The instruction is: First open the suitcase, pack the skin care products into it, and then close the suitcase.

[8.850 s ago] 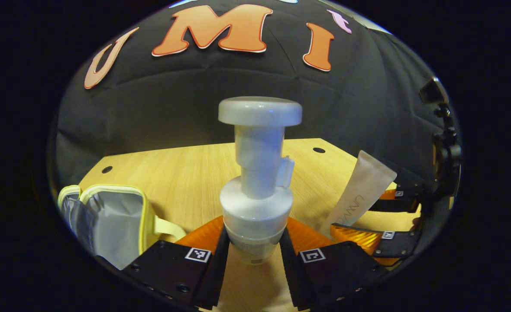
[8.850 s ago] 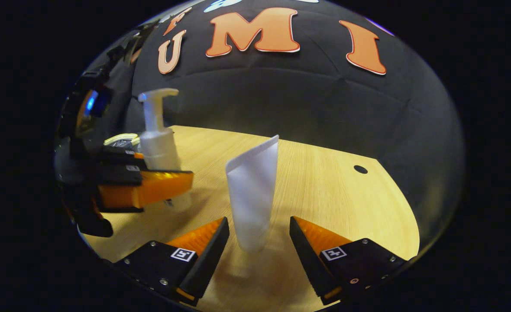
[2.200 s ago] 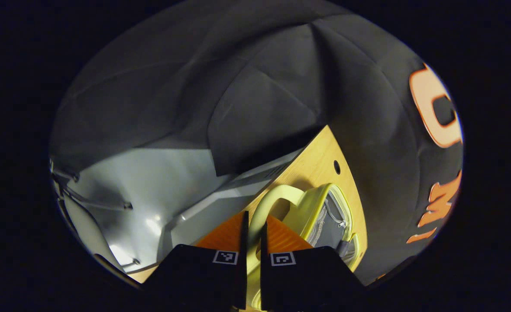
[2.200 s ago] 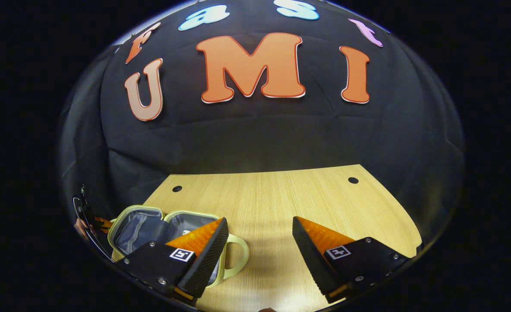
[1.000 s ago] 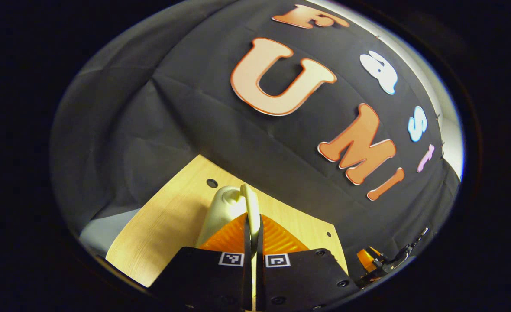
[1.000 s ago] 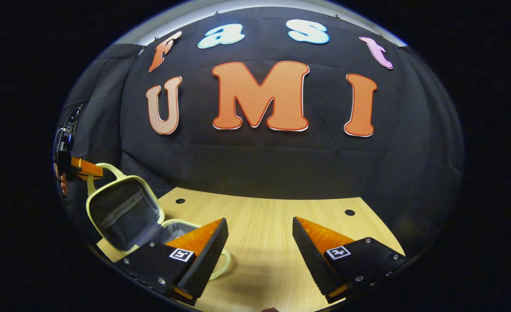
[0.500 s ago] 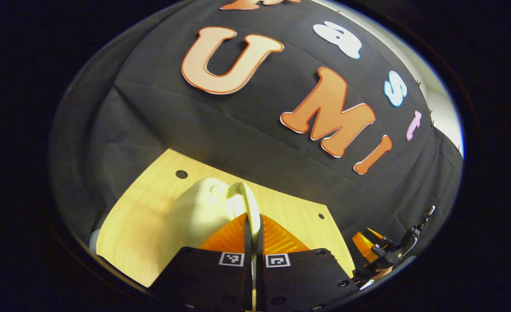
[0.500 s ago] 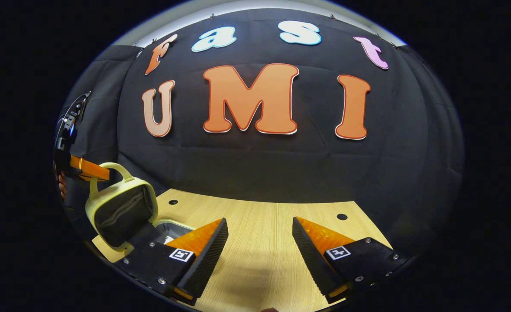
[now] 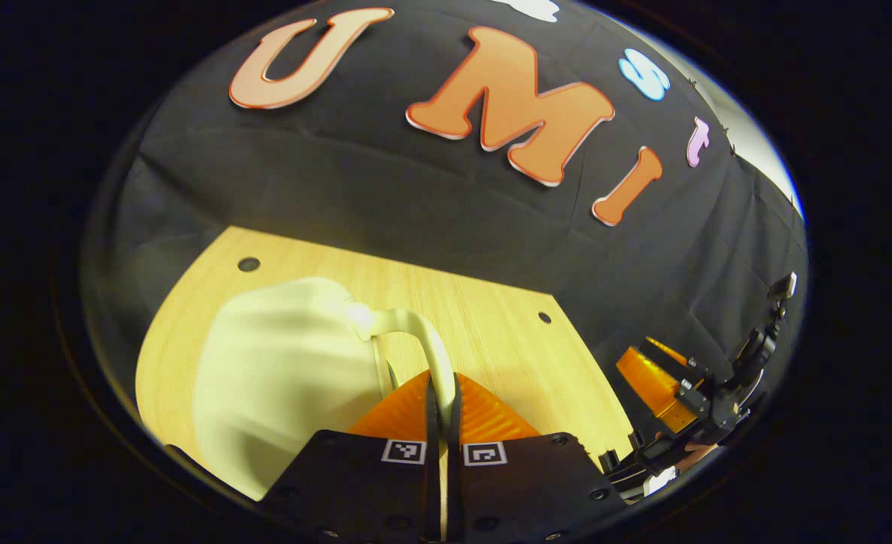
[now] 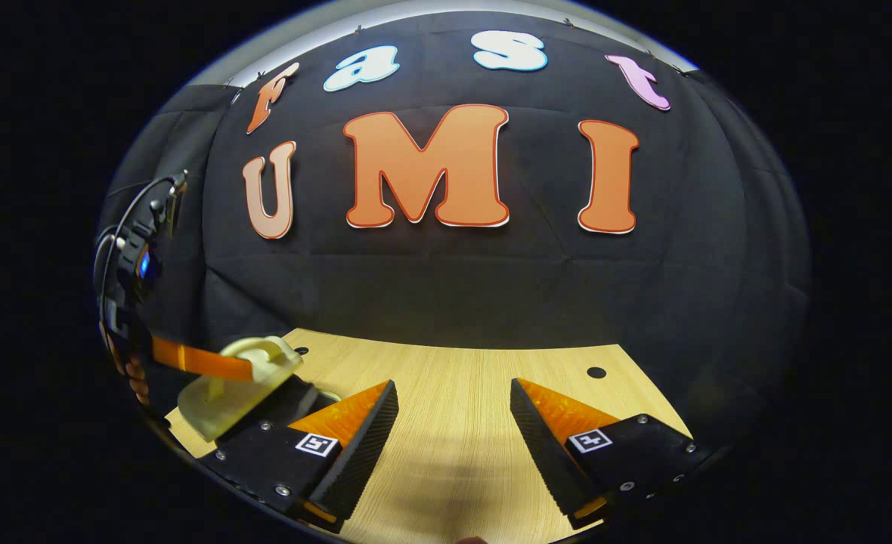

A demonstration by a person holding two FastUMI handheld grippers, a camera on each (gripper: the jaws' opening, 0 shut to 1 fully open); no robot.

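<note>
This is a small recording booth, not a home. A black cloth wall (image 10: 446,279) hangs behind the scene and takes the upper and middle part of both views, with folds and creases in it. Under it, in the lower part, stands a light wooden table (image 10: 453,385) with small round holes (image 10: 596,372) near its far corners. At the top edge of the right gripper view, a pale strip of plain room wall (image 10: 416,9) appears above the cloth.

Wood table (image 10: 461,393) w/ pale-yellow suitcase (image 9: 280,378) at left edge
</note>
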